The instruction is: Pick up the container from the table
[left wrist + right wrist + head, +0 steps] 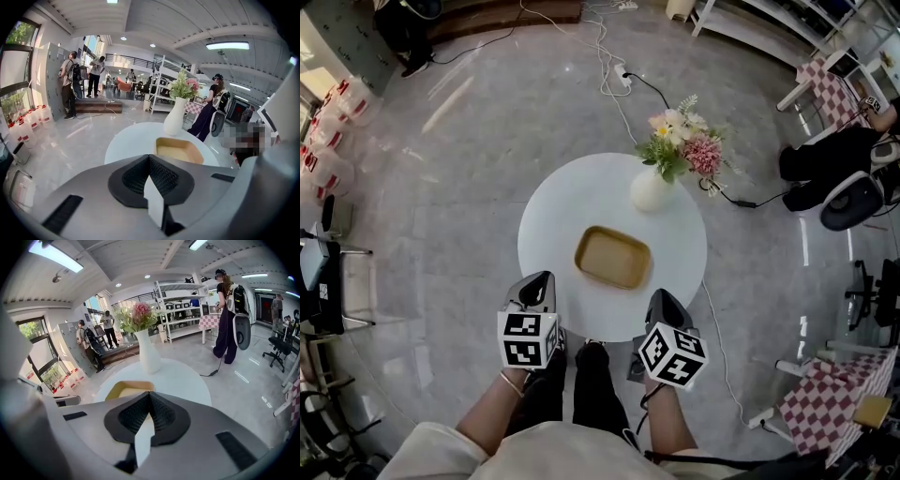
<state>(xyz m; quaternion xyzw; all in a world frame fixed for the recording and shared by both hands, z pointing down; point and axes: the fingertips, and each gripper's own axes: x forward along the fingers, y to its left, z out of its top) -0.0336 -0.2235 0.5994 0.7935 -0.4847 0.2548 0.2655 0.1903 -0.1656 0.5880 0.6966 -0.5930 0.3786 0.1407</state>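
A shallow tan rectangular container (613,256) lies in the middle of the round white table (553,220). It also shows in the left gripper view, container (178,150), and in the right gripper view, container (129,388). My left gripper (539,281) hovers at the table's near left edge, jaws shut with nothing between them. My right gripper (663,300) hovers at the near right edge, also shut and empty. Both are short of the container and apart from it.
A white vase (652,189) with pink and white flowers (682,141) stands on the far side of the table, just behind the container. A power cable (619,80) runs over the floor. Office chairs (853,199) and checkered tables (820,403) stand to the right; people stand further off.
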